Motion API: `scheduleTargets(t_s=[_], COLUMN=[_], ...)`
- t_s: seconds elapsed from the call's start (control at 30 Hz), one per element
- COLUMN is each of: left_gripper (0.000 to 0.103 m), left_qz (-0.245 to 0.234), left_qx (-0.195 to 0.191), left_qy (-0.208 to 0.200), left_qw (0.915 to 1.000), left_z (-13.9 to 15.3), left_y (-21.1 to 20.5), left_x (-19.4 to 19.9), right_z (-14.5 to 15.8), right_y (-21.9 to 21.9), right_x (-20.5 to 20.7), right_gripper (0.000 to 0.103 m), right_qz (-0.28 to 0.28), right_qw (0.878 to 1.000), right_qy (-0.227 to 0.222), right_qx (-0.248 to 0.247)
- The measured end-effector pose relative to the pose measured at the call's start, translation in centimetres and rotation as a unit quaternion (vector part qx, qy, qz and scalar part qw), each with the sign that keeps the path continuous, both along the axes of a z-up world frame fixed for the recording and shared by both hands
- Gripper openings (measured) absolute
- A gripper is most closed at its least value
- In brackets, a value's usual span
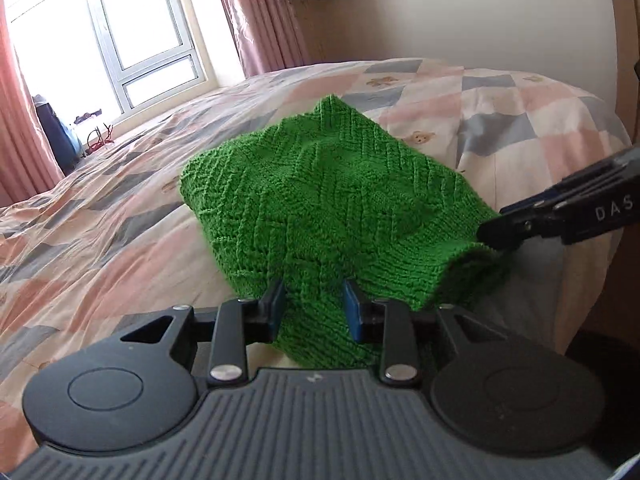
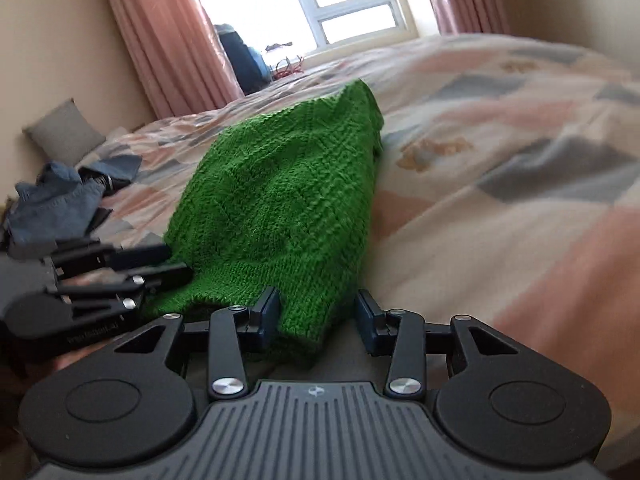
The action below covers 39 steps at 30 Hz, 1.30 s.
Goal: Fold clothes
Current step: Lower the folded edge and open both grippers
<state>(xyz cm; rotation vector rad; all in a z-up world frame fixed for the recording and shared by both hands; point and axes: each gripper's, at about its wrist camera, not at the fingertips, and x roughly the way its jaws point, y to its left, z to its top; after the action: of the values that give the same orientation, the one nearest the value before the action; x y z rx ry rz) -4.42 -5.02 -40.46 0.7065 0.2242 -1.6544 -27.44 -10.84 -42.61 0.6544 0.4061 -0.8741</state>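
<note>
A: Where are we standing in the fold?

B: We are judging it as partway. The sweater (image 1: 320, 208) is lying on the bed (image 1: 520, 112) as a compact green bundle, apparently doubled over already. At least one fold and the final flattening are probably remaining. A heap of blue clothes (image 2: 52, 204) is still waiting unfolded.

A: What are the hand-held grippers doing?

B: The left hand-held gripper (image 1: 314, 308) is standing spread, with the near hem of the sweater lying between its fingers and no pinch applied. The right hand-held gripper (image 2: 316, 314) is likewise spread, straddling the sweater's near edge.

A: What is each view adding?

B: The left view is showing the far corner of the sweater and the right tool's tip touching the sweater's side. The right view is showing the blue clothes and a grey pillow (image 2: 64, 132), which the left view is missing.
</note>
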Motion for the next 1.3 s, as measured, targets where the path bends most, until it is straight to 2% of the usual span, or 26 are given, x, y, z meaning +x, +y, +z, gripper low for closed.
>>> scheduleTargets(t_s=[0.13,0.27,0.37,0.47,0.57,0.63,0.8,0.9,1.07,1.23,1.3], left_gripper=[0.028,0.028,0.028,0.03,0.031,0.031,0.031,0.034,0.035,0.034,0.032], left_qz=[-0.002,-0.039,-0.045,-0.026,-0.018,-0.015,0.004,0.023,0.04,0.046,0.04], left_qx=[-0.025,-0.034,-0.005,0.018,0.023,0.024,0.027,0.058,0.074,0.073,0.053], left_qy=[0.014,0.019,-0.002,0.01,0.013,0.011,0.038,0.017,0.011,0.023,0.037], left_qw=[0.9996,0.9985,0.999,0.9994,0.9995,0.9995,0.9989,0.9979,0.9964,0.996,0.9971], left_z=[1.7,2.4,0.3,-1.8,-2.1,-1.7,0.0,-0.9,-0.8,0.5,1.8], left_y=[1.4,2.2,2.1,2.3,2.7,2.8,3.0,1.9,2.0,2.9,3.7], left_x=[0.4,-0.7,-1.6,-0.8,-0.4,-0.4,0.0,-0.6,-1.0,-0.8,-0.3], right_z=[3.1,5.3,4.1,0.9,-0.2,0.1,0.8,-0.1,-0.3,0.1,0.9], right_y=[0.7,1.5,1.5,2.1,2.8,2.6,3.0,3.1,3.3,4.1,4.4], right_x=[0.1,1.3,3.3,4.5,4.4,4.2,3.8,3.8,3.4,2.9,2.3], right_gripper=[0.041,0.041,0.041,0.041,0.041,0.041,0.041,0.042,0.042,0.044,0.044], right_qz=[-0.001,0.007,0.018,0.007,0.008,0.01,0.002,-0.003,-0.012,-0.025,-0.03], right_qw=[1.0,0.997,0.997,0.995,0.994,0.994,0.996,0.996,0.997,0.998,0.999], right_qy=[0.008,-0.003,0.027,0.075,0.087,0.088,0.077,0.079,0.067,0.049,0.027], right_qx=[-0.028,-0.075,-0.07,-0.066,-0.07,-0.06,-0.05,-0.042,-0.026,-0.008,-0.009])
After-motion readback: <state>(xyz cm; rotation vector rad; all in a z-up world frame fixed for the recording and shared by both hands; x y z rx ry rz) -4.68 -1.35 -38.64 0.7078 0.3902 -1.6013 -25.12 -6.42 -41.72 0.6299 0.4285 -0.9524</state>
